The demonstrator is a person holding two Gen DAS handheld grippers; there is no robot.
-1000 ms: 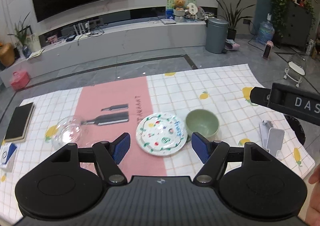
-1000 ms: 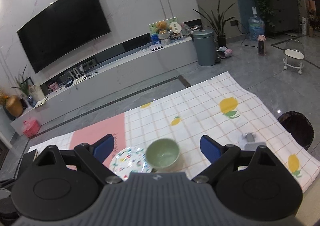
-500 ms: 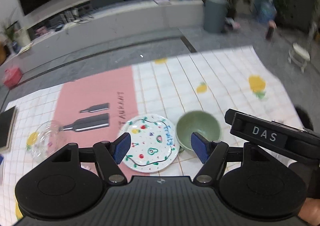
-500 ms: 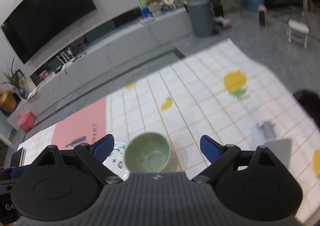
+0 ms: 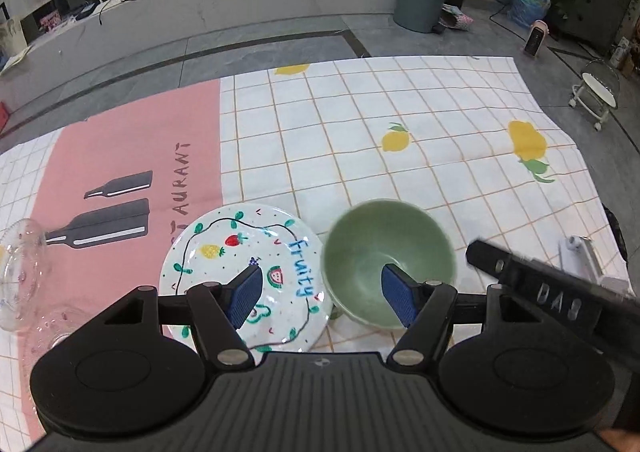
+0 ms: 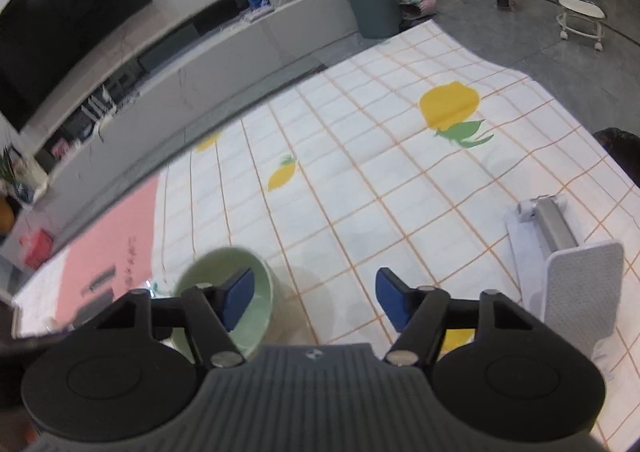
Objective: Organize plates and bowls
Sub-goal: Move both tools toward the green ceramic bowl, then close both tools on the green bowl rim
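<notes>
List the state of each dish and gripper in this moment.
green bowl: upright, empty, on the tablecloth.
fruit plate: flat, empty, beside the bowl.
glass bowl: empty, at left edge.
left gripper: open, holding nothing.
right gripper: open, holding nothing.

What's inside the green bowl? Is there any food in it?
No food shows in the round green ceramic bowl. Its smooth inside looks bare in the left wrist view. The left gripper has one blue pad in front of the near wall, so that small patch stays hidden.

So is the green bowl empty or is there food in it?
Empty. The green bowl stands upright on the tablecloth, showing only its bare green inside.
</notes>
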